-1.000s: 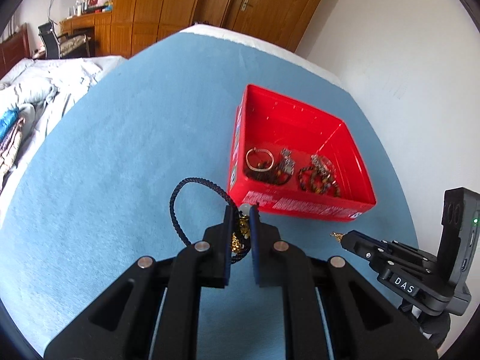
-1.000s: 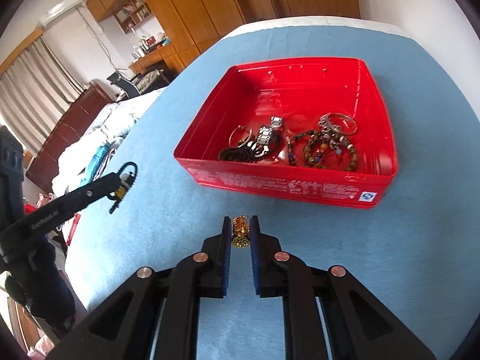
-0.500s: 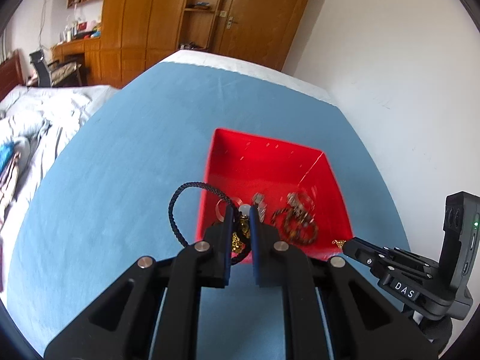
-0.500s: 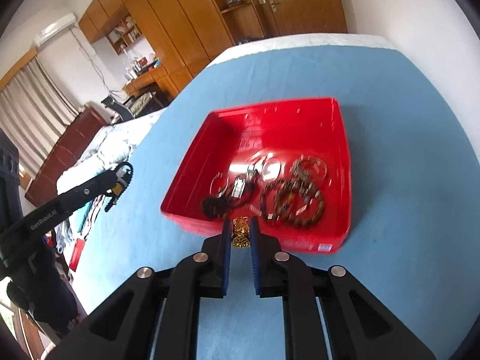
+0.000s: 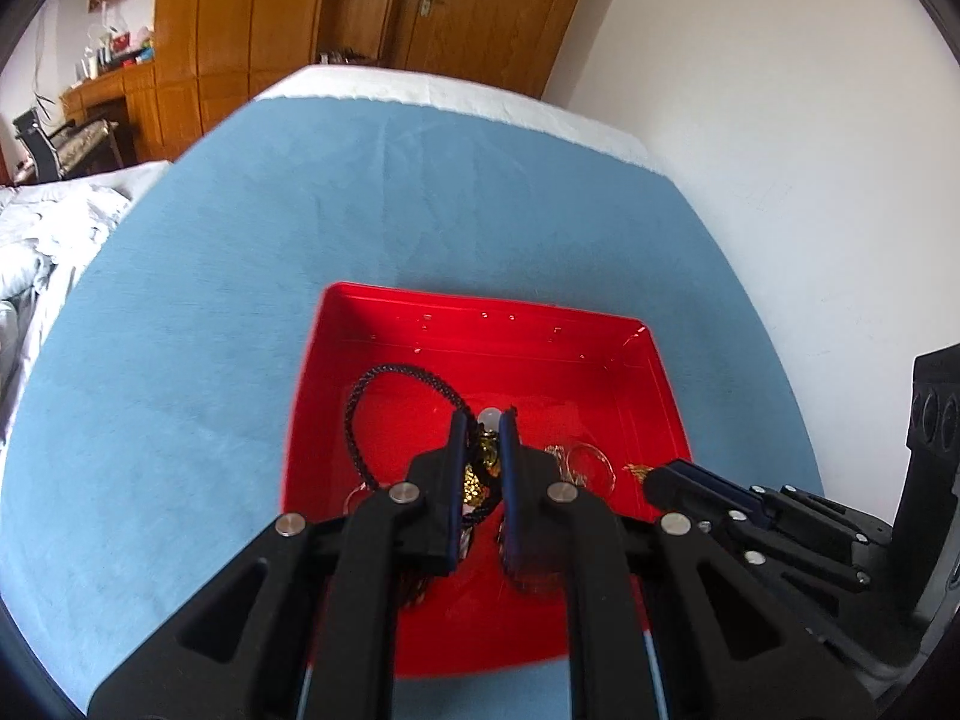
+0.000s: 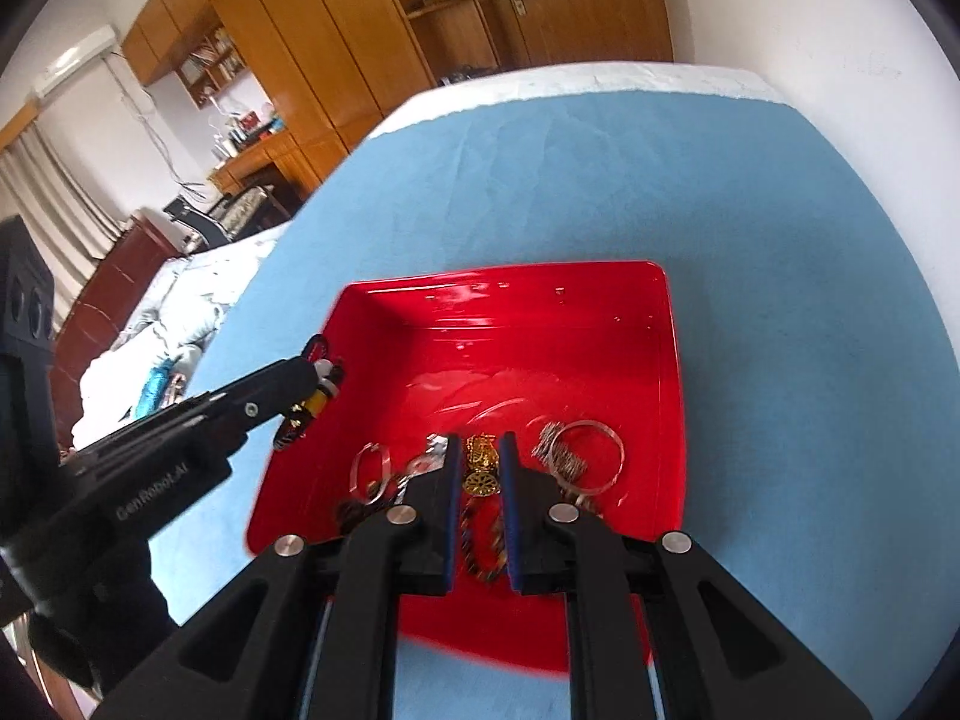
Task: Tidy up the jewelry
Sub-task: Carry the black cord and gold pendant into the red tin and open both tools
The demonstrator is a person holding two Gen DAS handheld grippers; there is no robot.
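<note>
Presently both claws hang over the red tray (image 6: 669, 372): the left gripper (image 5: 483, 426) pinches a black cord bracelet (image 5: 360, 414), the right gripper (image 6: 480, 450) a gold charm (image 6: 480, 471). Risk: the cord's loop may catch the fingertips on release or tangle with pieces lying beneath.

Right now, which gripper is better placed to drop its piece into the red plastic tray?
Right. The right gripper holds its gold filigree charm well inside the red plastic tray; the left gripper with the black braided cord bracelet is only at the tray's left wall.
</note>
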